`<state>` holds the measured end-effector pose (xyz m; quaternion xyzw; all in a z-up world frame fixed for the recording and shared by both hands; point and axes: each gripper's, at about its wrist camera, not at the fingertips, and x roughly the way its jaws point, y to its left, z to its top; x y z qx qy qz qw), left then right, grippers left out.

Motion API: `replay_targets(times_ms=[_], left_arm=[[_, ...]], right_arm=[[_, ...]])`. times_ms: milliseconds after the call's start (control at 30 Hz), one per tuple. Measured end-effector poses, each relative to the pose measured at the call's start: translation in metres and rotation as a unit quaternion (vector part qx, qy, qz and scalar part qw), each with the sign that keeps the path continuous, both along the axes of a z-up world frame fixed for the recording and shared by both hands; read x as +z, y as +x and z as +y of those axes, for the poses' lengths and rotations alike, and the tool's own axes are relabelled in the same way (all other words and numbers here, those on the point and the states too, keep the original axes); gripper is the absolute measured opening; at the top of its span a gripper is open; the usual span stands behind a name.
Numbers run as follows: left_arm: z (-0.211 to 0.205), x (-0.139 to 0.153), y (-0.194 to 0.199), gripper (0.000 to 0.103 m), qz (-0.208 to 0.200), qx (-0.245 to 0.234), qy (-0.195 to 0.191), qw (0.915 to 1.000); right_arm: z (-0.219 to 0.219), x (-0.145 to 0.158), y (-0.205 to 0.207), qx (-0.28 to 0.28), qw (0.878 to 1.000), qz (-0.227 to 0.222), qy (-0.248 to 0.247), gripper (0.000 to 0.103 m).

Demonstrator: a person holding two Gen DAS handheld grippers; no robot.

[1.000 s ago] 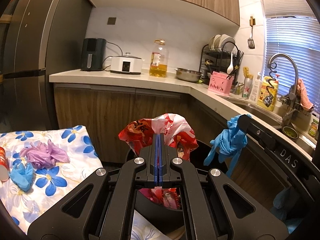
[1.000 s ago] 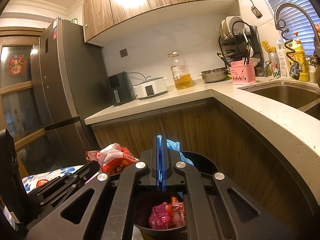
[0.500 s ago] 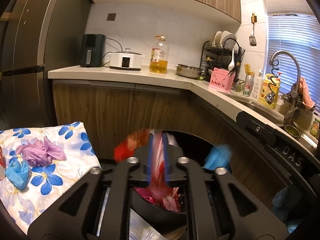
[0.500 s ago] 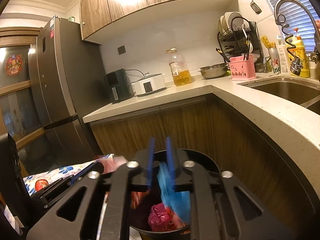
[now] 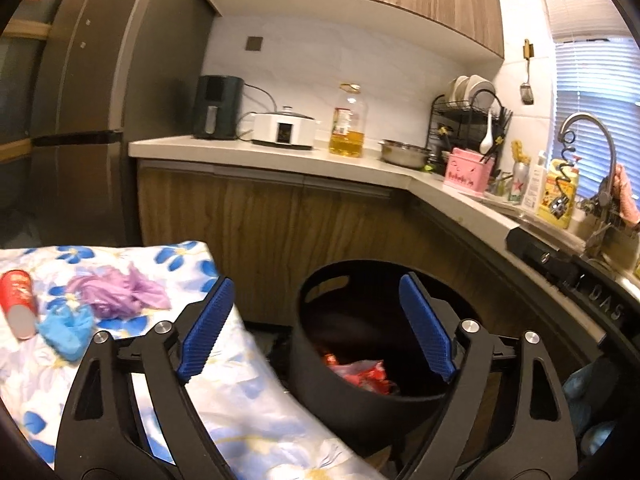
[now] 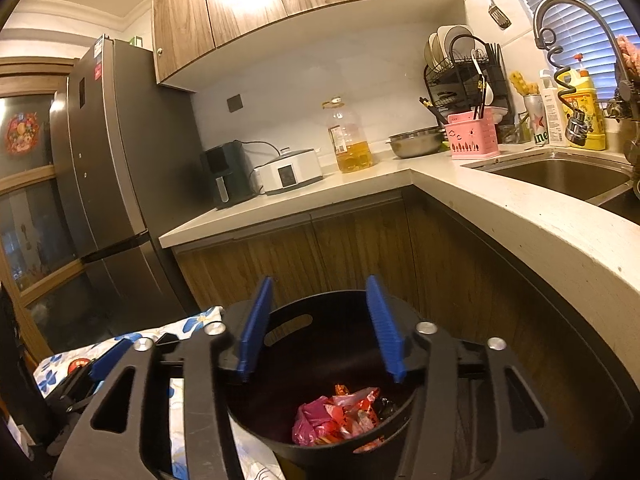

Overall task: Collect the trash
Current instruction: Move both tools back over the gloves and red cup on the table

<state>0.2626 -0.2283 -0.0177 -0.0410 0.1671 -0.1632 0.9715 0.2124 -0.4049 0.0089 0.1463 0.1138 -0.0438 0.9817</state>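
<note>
At lower centre of both views the black trash bin (image 6: 320,412) is sitting on the floor by the wooden cabinets, and I'm holding both grippers over it. My left gripper (image 5: 316,328) is spread wide with nothing between its blue pads; my right gripper (image 6: 320,328) is parted too, also holding nothing. Red and pink wrappers (image 6: 340,416) are lying in the bottom of the bin, so I'm judging this drop done and the next pickup as the step in hand. Doing it well: I'm thinking lift clear of the bin rim first, then swing left toward the floral cloth (image 5: 224,392), keep the jaws wide, and come down square over one soft piece so it bunches between the pads instead of sliding off. The left view is showing what's left to collect at centre left: a purple glove wad (image 5: 116,292), a blue glove wad (image 5: 66,330) just beside it, and a red cup (image 5: 18,304) lying on its side. The right view is only catching a corner of that cloth at lower left, but it's looking straighter down into the bin and showing the contents better. Something blue is sitting at the lower right edge of the left view; can't tell what.
</note>
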Motion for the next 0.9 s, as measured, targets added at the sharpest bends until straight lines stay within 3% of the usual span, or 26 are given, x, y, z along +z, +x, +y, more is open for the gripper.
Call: replay_targets(times_ms=[67, 167, 333, 633, 900], left_arm=[[0.009, -0.003, -0.008, 0.09, -0.002, 0.014, 0.005, 0.9999], [0.025, -0.007, -0.018, 0.093, -0.005, 0.038, 0.005, 0.9993], [0.058, -0.013, -0.032, 0.093, -0.006, 0.087, 0.014, 0.9961], [0.137, -0.031, -0.042, 0.093, 0.014, 0.181, 0.015, 0.9832], [0.177, -0.045, -0.034, 0.093, 0.026, 0.206, 0.015, 0.9781]], right_arm=[[0.004, -0.002, -0.005, 0.002, 1.0, -0.001, 0.0, 0.067], [0.012, -0.004, -0.009, 0.009, 1.0, -0.001, -0.001, 0.07], [0.03, -0.007, -0.014, 0.028, 1.0, 0.001, -0.003, 0.071], [0.078, -0.017, -0.009, 0.076, 0.997, 0.012, -0.006, 0.071], [0.124, -0.025, 0.01, 0.107, 0.994, 0.019, -0.009, 0.071]])
